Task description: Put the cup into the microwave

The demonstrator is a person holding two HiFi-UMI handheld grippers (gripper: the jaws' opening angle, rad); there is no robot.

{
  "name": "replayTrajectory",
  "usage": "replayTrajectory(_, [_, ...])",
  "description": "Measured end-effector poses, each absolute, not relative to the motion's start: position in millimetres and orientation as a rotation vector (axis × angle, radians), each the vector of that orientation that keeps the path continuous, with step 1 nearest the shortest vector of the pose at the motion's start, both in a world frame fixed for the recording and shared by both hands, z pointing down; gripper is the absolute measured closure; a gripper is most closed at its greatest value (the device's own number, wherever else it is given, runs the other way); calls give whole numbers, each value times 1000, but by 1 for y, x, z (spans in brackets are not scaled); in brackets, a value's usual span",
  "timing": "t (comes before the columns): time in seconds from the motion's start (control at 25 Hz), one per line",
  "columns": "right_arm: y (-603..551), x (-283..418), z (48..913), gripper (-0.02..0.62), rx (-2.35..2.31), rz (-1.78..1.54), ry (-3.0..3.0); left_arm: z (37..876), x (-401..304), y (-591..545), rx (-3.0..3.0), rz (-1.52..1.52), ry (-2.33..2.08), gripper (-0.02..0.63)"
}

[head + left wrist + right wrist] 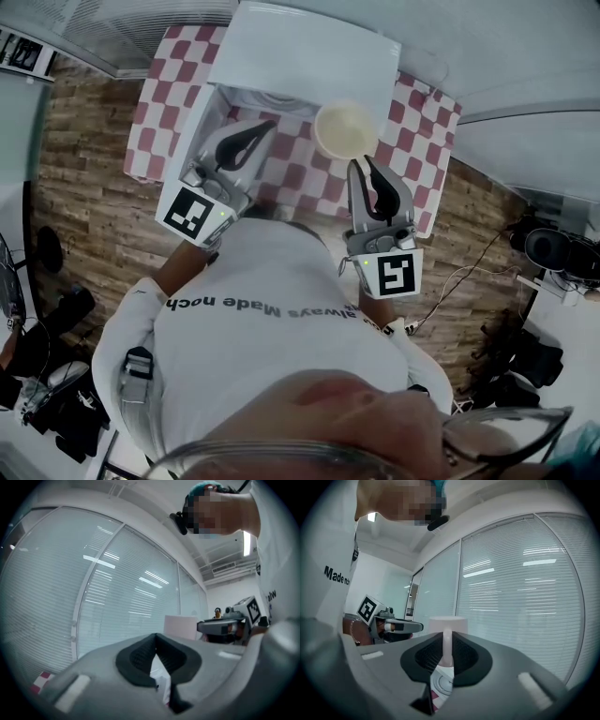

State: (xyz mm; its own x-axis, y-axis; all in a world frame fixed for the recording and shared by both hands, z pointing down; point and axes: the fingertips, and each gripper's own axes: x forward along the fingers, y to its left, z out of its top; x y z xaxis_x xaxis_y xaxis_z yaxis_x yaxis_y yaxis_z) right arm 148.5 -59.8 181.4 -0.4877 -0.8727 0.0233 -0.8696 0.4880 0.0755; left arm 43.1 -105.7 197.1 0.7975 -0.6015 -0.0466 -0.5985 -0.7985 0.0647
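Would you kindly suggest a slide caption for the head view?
Right gripper holds a cream cup before the white microwave; left gripper shut and empty.

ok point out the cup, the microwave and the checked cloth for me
cup (345, 129), head view, the inside of its open bowl
microwave (309, 47), head view, its flat white top
checked cloth (152, 122), head view, a bare patch left of the microwave
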Motion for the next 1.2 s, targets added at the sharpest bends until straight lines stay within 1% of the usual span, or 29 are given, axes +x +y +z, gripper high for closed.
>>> replayTrajectory(0.32, [-81,119,167,554,1592,-113,-2639,185,17,-129,2974,-102,-926,601])
replayTrajectory(0.56, [-88,105,172,554,1595,-105,-2619,190,6,-138,2967,-108,-897,601])
replayTrajectory(1.2, [-90,94,243,555,1570,29,-2568,261,1,-139,2862,-28,-853,601])
